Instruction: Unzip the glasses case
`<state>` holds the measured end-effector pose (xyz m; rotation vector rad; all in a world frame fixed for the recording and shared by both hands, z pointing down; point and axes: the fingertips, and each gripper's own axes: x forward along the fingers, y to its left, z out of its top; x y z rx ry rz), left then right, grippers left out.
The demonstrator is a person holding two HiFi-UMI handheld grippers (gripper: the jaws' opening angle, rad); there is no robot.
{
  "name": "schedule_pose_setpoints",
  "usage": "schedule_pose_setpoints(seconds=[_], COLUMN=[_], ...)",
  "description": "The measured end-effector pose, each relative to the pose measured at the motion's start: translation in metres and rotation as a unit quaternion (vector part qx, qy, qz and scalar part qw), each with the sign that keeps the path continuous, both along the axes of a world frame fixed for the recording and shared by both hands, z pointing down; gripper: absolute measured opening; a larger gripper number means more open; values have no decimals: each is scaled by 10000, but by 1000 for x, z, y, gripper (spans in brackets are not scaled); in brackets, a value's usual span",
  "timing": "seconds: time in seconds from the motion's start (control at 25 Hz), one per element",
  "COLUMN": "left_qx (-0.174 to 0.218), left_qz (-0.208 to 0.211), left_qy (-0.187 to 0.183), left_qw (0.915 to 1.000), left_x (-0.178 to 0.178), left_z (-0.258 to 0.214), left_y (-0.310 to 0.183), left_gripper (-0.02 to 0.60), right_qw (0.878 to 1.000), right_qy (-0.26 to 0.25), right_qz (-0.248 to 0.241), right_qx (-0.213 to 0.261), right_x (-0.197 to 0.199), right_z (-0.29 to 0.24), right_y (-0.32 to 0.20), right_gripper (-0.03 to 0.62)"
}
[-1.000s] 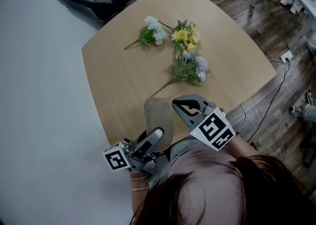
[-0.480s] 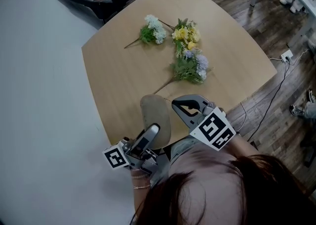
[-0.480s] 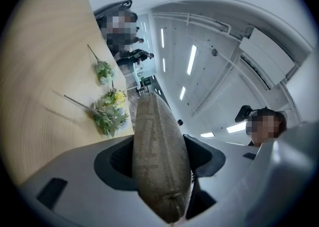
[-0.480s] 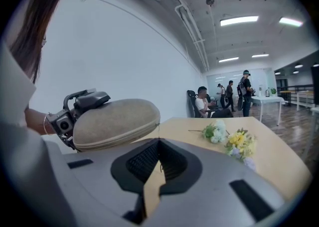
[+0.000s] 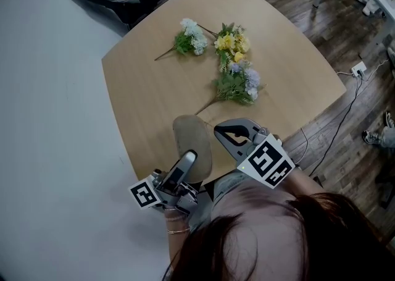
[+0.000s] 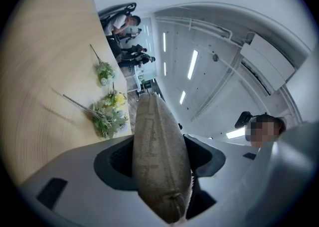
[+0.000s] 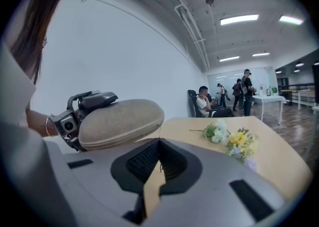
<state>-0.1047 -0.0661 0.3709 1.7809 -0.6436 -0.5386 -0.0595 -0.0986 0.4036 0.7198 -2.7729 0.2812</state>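
Jaws of the left gripper (image 5: pixel 187 161) clamp the near end of the beige glasses case (image 5: pixel 192 134), holding it above the table (image 5: pixel 154 94) by its 6 o'clock edge. At the case's 3 o'clock, the right gripper (image 5: pixel 221 129) has its jaws clenched tight together, just beside the closed seam. Flowers (image 5: pixel 234 63) lie toward 12 o'clock, well apart from the case.

No letters, brand names, numbers or signs can be read anywhere. The only printed marks are black-and-white square block patterns on the marker cube (image 5: pixel 144 196) of the left gripper (image 6: pixel 162 171) and on the marker cube (image 5: pixel 266 162) of the right gripper (image 7: pixel 159 163). Faint lines on the glasses case (image 6: pixel 158 141) are too unclear to read.
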Motion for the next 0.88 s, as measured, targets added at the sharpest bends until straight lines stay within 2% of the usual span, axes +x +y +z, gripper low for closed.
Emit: schedule_pose_setpoints(seconds=[0.88], left_qx=[-43], left_qz=[-239], left_qy=[126], left_qw=[9996], left_x=[0], left_z=[5], left_y=[-26], left_gripper=[279], right_qw=[10000], right_qy=[40], right_qz=[-18], right_qx=[-65], right_x=[4], right_z=[5], right_y=[-4], right_gripper=[15])
